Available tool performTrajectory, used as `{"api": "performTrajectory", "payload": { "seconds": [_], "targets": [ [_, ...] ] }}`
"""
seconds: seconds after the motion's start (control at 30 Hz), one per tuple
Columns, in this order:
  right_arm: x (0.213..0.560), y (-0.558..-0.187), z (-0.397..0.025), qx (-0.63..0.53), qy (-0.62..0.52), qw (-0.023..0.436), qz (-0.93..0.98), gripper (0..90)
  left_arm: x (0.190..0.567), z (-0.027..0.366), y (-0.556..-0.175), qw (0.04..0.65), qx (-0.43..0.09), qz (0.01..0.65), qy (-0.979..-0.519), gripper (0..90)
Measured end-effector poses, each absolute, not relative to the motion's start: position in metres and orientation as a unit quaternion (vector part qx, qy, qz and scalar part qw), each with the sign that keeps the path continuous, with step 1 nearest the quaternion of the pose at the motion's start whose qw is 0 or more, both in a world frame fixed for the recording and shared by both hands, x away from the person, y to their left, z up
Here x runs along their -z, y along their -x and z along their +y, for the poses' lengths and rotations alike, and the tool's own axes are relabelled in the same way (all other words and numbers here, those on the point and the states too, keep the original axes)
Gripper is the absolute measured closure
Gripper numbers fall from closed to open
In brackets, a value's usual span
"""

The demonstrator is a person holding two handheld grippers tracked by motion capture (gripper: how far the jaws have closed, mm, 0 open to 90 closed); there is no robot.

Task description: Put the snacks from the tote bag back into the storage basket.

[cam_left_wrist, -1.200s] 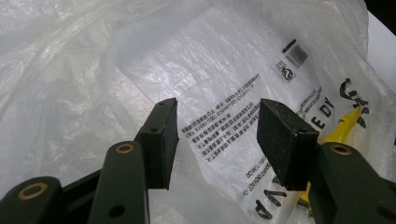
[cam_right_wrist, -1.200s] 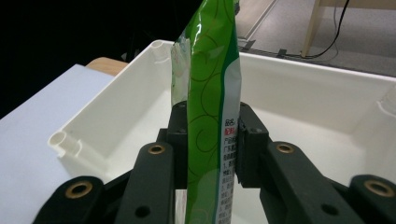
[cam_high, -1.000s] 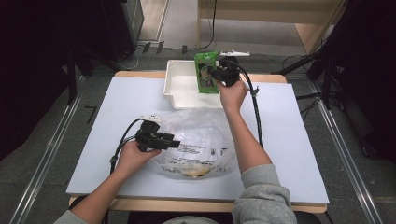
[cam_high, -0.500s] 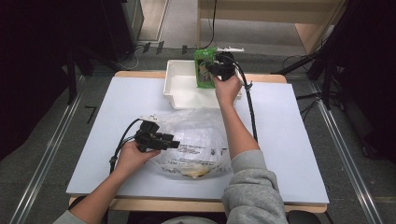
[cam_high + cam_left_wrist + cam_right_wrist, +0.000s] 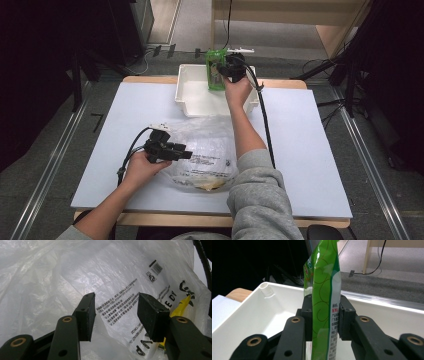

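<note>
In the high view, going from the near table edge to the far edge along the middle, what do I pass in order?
Clear plastic bag with the left gripper at its left side → white bin → green pouch, clamped upright in the right gripper over the bin's far side.

The plastic bag [image 5: 140, 290] bears "DO NOT" and a barcode

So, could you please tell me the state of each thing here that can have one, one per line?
Left hand-held gripper: open, jaws apart over the plastic bag.
Right hand-held gripper: shut on the green packet.
Green packet: upright, held above the white bin.
Plastic bag: lying crumpled on the table, something yellow inside.
White bin: sitting at the table's far edge; the visible floor is bare.
Table: white top.
</note>
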State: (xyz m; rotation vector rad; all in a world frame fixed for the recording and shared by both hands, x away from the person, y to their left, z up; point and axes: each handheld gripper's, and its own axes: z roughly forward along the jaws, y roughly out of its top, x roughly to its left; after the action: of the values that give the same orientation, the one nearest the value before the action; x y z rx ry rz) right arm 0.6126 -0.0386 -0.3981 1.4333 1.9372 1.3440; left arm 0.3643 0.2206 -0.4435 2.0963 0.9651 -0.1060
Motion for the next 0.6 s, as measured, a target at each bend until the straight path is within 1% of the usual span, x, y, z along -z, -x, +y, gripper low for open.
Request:
{"api": "performTrajectory", "payload": {
  "seconds": [0.37,0.53,0.6],
  "targets": [
    [0.406,-0.612,-0.038,-0.468,-0.496,0.199,0.703,73.0,0.444,0.220,-0.364,0.401,0.043,0.383,-0.831,49.5],
    [0.411,-0.612,-0.039,-0.459,-0.498,0.182,0.713,71.3,0.445,0.219,-0.364,0.400,0.043,0.382,-0.832,49.5],
    [0.412,-0.612,-0.040,-0.459,-0.498,0.182,0.713,70.9,0.445,0.219,-0.364,0.400,0.042,0.382,-0.832,49.5]
  ]
}}
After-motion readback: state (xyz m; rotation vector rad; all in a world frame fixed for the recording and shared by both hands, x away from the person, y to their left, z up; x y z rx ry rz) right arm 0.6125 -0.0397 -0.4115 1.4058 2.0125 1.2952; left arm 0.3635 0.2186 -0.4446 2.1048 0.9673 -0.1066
